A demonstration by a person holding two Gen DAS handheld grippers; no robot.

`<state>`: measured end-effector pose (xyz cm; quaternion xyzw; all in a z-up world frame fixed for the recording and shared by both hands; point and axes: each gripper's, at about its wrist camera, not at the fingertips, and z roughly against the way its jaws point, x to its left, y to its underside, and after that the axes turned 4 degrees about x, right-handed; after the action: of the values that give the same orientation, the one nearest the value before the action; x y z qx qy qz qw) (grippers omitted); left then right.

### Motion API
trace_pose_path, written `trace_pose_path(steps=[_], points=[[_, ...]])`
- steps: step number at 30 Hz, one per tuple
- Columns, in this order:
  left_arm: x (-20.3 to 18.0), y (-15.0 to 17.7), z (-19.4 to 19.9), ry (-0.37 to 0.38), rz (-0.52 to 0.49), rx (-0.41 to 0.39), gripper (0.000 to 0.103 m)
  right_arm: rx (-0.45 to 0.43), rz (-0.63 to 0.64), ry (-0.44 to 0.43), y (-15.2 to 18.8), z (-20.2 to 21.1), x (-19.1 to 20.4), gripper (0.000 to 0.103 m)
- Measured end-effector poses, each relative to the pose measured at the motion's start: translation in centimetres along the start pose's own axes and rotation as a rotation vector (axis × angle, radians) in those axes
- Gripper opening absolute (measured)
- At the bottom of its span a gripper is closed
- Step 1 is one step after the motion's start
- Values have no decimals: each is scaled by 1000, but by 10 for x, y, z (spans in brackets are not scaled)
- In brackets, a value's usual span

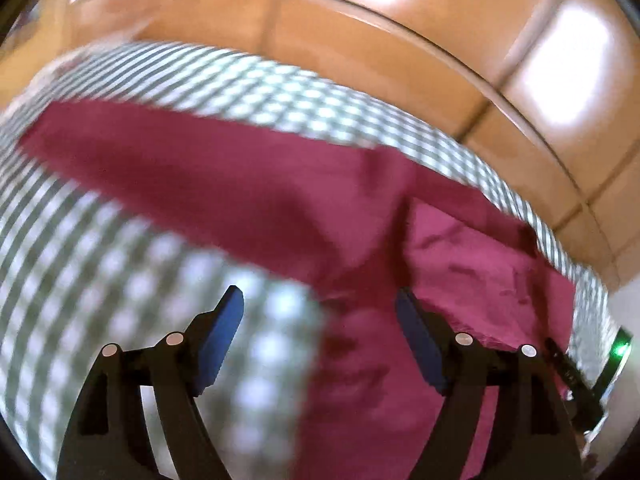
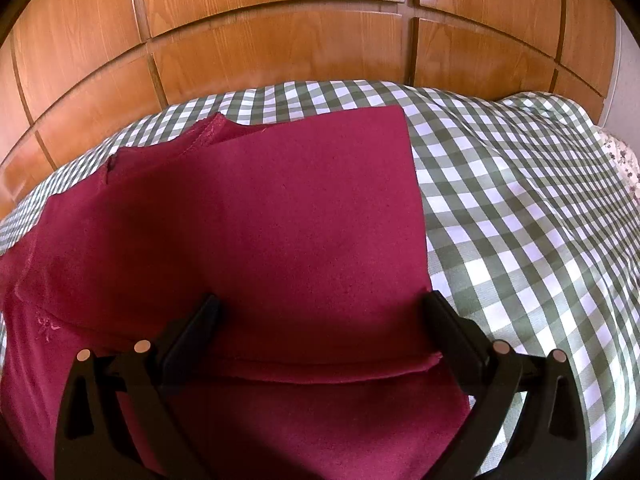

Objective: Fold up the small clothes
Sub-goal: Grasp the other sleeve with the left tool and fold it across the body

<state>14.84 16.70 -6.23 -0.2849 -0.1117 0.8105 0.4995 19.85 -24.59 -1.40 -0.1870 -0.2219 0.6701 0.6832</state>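
**A:** How far along am I, would you say?

**B:** Partway, I'd judge. From my right wrist camera the maroon garment [image 2: 280, 216] lies on the checked bedcover [image 2: 520, 208], and one panel is already laid over the rest of it, with a straight edge on its right side and a hemmed edge just in front of my fingers. Its collar end points away from me, toward the wardrobe.

**A:** And what's left?

**B:** The side left of that folded panel looks unfolded and a bit rumpled, so I'd guess another fold there, then a final halving.

**A:** Grippers?

**B:** My right gripper [image 2: 320, 320] is spread wide, holding nothing, poised over the hem of the folded panel. My left gripper [image 1: 320, 320] is also spread, empty, above the garment's [image 1: 240, 184] edge; that view is blurred, so I can't tell whether it touches the cloth.

**A:** The surface?

**B:** A green-and-white gingham cover [image 1: 100, 240], soft and slightly wrinkled to the right of the garment. A bit of floral fabric [image 2: 622, 160] peeks out at its far right corner.

**A:** The room?

**B:** Glossy wooden wardrobe panels [image 2: 280, 52] stand directly behind the bed, catching window glare.
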Motion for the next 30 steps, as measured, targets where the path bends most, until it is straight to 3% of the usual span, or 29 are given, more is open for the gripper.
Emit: trace_pose_path(steps=[6,11,15,20,25,29,30], points=[[117,-13,39,5,251,-87,72,-8,42,70,1,1,11,101],[210,-33,62,28,514,-162,72,-6,37,63,0,0,10,101],[265,-51,70,69,663,-192,71,-4,35,59,0,0,10,101],[266,-78,73,77,668,-195,48,-5,39,68,1,1,11,101],[249,-98,55,26,663,-167,47,-6,47,81,1,0,12,101],[259,-105,39,2,705,-165,47,-6,50,86,1,0,12,101],[257,-107,39,-2,695,-167,31,-7,50,85,1,0,12,101]])
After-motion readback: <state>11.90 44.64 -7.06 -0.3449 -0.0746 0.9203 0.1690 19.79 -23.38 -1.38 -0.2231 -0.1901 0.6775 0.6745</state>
